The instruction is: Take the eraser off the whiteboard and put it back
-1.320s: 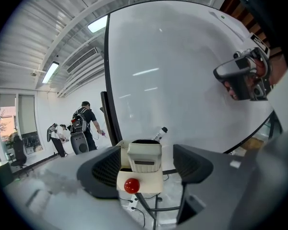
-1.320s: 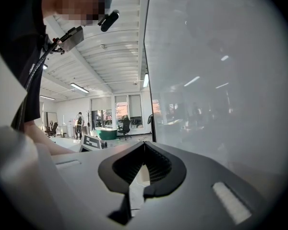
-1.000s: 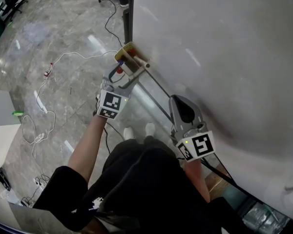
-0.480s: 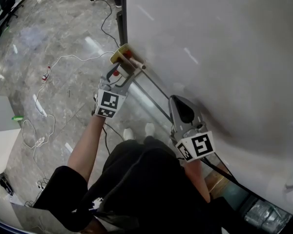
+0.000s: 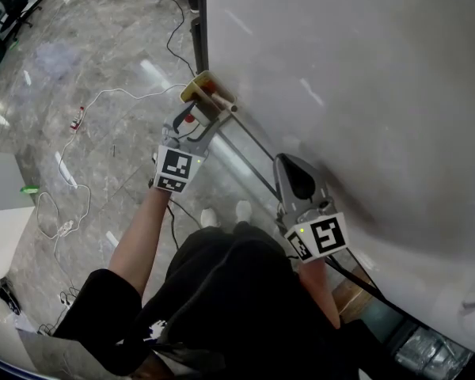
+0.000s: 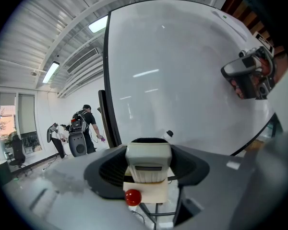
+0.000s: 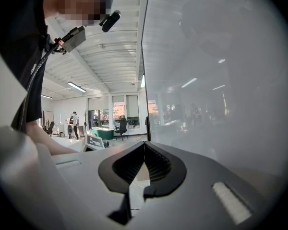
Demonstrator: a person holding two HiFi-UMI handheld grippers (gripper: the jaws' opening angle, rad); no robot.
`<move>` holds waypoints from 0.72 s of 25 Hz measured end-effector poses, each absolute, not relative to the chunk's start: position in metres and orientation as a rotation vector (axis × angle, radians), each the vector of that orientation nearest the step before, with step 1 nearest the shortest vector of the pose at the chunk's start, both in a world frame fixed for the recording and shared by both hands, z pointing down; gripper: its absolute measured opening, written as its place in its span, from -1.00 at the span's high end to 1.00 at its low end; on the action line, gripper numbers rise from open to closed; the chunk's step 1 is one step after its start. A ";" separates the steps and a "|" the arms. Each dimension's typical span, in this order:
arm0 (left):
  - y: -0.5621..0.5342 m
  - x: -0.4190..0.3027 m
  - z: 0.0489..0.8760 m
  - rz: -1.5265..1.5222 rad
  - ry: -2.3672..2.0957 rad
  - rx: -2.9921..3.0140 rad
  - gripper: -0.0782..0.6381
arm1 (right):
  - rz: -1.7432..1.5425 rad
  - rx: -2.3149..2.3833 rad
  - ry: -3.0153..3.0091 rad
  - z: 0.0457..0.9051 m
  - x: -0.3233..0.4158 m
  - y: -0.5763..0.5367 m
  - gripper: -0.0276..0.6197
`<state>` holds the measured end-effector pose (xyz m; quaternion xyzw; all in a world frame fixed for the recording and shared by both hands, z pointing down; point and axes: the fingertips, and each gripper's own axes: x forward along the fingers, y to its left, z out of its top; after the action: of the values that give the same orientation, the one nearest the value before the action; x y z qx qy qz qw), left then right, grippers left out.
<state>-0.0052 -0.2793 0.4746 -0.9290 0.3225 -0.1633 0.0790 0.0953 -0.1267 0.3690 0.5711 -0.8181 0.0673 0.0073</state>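
Between the left gripper's closing jaws sat the eraser, against the whiteboard just ahead; pads not yet plainly clamping. Pick-off step. Next: finish squeeze, pull straight back. Right gripper clenched, empty.

No words, numbers or brand names can be read anywhere. The only printed signs are black-and-white square markers (coded patterns, not letters) on the left cube and the right cube, both just beside the whiteboard.
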 end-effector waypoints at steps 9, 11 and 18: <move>-0.266 -0.012 0.445 -0.403 0.999 -2.759 0.01 | 0.190 1.758 -2.600 0.364 0.090 -0.120 0.89; -0.261 -0.015 0.437 -0.389 1.006 -2.755 0.01 | 0.186 1.747 -2.611 0.361 0.088 -0.118 0.89; -0.245 -0.029 0.413 -0.326 1.065 -2.752 0.01 | 0.166 1.694 -2.665 0.354 0.078 -0.115 0.89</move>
<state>-0.0293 -0.2450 0.4127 -0.9235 0.3575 -0.1093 0.0861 0.0784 -0.1152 0.3537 0.5356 -0.8428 0.0526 -0.0103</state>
